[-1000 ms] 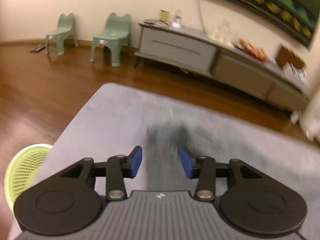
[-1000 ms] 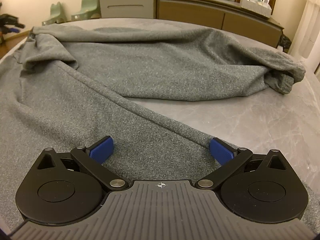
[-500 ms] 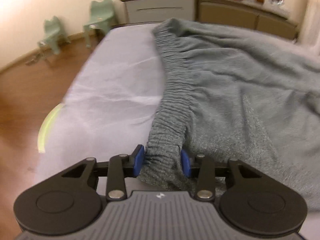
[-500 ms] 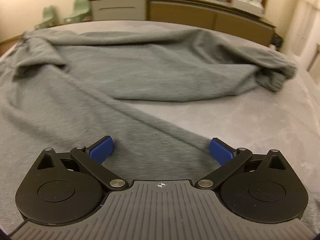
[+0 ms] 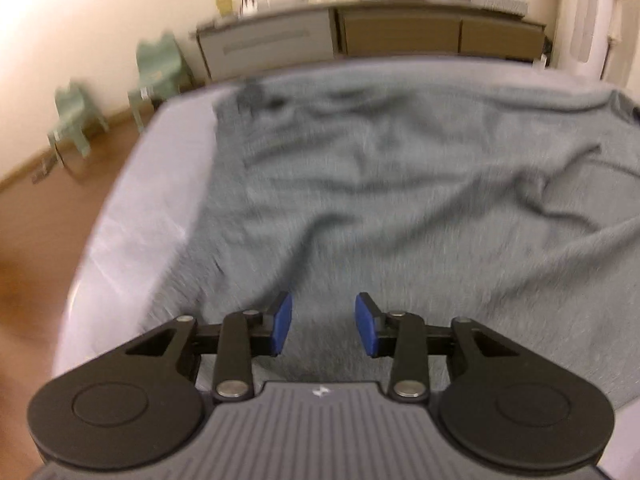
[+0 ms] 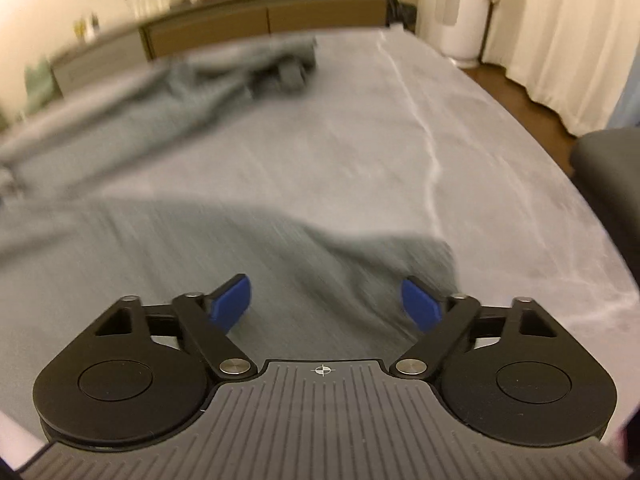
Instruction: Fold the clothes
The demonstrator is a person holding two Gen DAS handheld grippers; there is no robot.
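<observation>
A grey knit garment lies spread and rumpled over a light grey table. My left gripper hovers over the garment's near left part, jaws open with nothing between the blue pads. In the right wrist view the garment covers the left and near side of the table, with a bunched end at the far side. My right gripper is wide open over the garment's near edge and holds nothing. Both views are motion-blurred.
A long sideboard with bottles and dishes stands behind the table. Two small green chairs stand on the wooden floor at the left. At the right are curtains, a white standing unit and a dark chair edge.
My left gripper held the elastic waistband half a second ago; it has let go, opened wider and swung right over the cloth. My right gripper stayed open and swung right toward the table's right side.
</observation>
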